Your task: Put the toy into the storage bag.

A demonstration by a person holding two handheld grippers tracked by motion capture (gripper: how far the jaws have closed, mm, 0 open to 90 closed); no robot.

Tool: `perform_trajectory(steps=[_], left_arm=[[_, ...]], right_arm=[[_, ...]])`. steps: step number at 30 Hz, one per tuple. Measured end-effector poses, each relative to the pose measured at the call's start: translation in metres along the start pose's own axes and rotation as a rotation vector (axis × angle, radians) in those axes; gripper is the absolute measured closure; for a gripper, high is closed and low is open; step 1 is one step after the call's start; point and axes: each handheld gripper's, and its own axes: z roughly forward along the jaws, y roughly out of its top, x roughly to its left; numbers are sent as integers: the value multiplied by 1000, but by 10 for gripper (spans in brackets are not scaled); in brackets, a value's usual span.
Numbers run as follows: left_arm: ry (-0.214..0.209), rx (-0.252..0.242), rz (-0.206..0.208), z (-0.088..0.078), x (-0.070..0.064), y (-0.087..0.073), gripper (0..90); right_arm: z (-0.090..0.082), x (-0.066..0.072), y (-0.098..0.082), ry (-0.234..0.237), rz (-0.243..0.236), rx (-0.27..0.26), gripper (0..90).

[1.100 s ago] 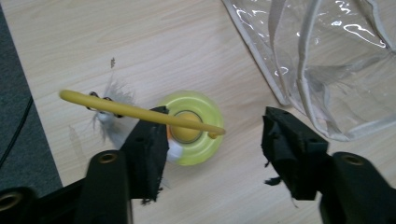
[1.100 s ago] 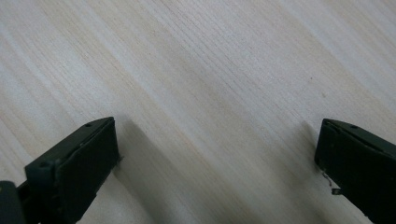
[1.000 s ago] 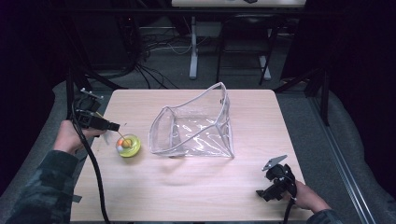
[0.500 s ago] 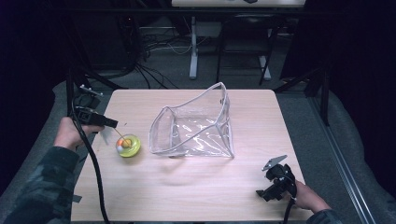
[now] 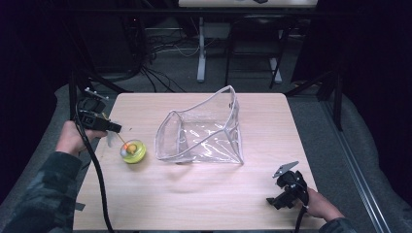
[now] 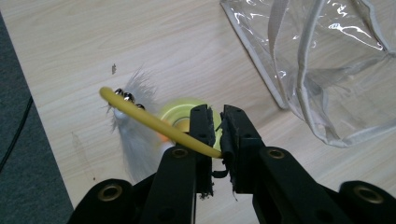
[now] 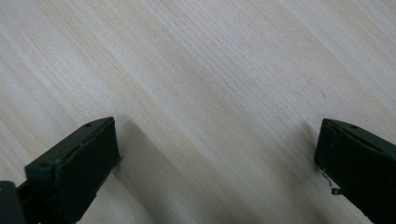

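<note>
Where jaws clamp, yellow stalk [image 6: 159, 125] half-hidden

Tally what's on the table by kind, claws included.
Claws: 2 (left claw, right claw)
Clear plastic bag: 1
Yellow-green feather toy: 1
Total: 4

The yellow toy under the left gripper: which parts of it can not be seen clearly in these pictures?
- Yellow toy, its round base: left gripper view, the left gripper jaws cover its near half.
- Yellow stem, its end: hidden between the shut jaws.
- White feather: blurred, shape unclear.
- Beads: too small in the high view.
</note>
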Motion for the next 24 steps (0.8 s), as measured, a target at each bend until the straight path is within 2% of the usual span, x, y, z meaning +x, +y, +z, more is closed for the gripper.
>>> perform_trajectory(steps=[5,14,24], left_arm=[[0,17,20,-1,-4,2,876],[18,61,77,-1,-8,6,880],[25,81,112,-9,-10,11,880]], right_arm=[[0,0,0,6,-3,6,0],[0,0,0,5,-7,2,0],[-1,0,0,7,-9,5,0]])
